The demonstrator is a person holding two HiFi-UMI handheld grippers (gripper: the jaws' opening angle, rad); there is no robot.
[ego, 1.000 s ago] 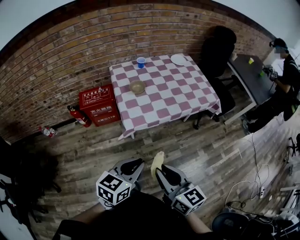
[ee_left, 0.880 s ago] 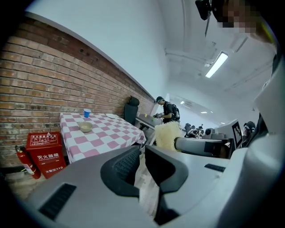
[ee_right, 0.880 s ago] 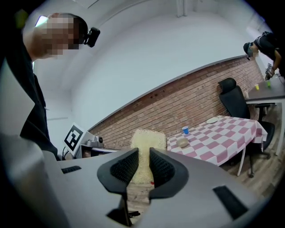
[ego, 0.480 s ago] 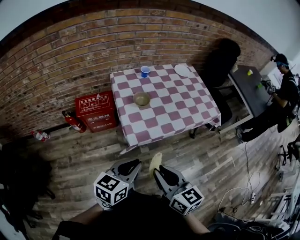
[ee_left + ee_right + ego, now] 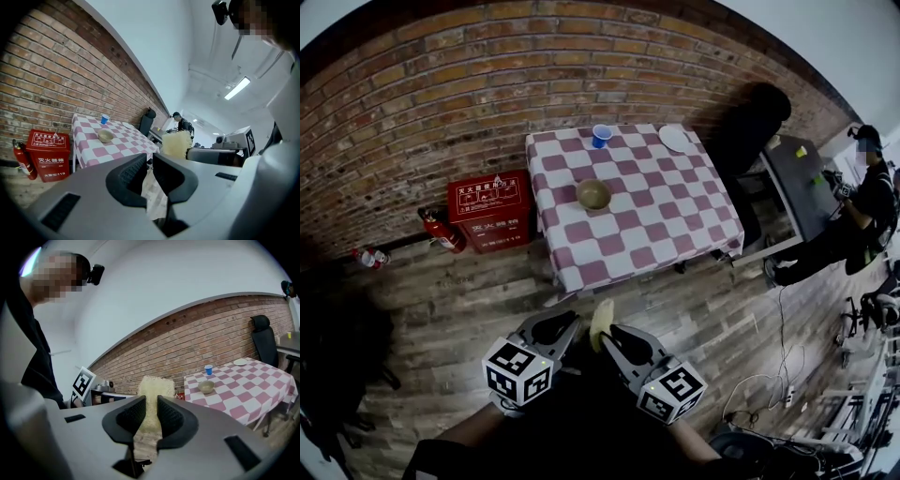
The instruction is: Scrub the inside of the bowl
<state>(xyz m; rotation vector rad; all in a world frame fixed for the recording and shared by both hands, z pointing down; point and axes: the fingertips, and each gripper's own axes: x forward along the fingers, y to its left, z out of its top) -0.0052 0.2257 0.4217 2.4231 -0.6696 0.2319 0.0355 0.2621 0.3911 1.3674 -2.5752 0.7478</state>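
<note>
Since the bowl (image 5: 593,194) sits on the checked table (image 5: 675,225), well apart from us across the wooden floor (image 5: 469,300), none of the scrubbing has begun, as we judge it.

The first risk we see is to the grip. The right gripper (image 5: 619,337) is clamped on the lower part of a pale yellow sponge (image 5: 601,322), and most of the pad stands free above the jaws. Pressed against the bowl's wall, so long a free end may fold over or work loose. The second risk is the bowl itself: it looks light and rests on cloth, so a one-sided push could slide or tip it. It stands near the table's left side, towards the edge. A blue cup (image 5: 601,135) and a plate (image 5: 677,139) stand at the far side, apart from the bowl, and are not likely to be struck.

The left gripper (image 5: 553,328) carries nothing. Its own view shows only a narrow gap between its jaws, with the floor visible through it. We judge it would have to spread much wider to steady the bowl's rim.

We hold both grippers low and close to the body, just beside each other. Both point forward and a little inward, so that the tips come near one another, and the sponge rises between them.
</note>
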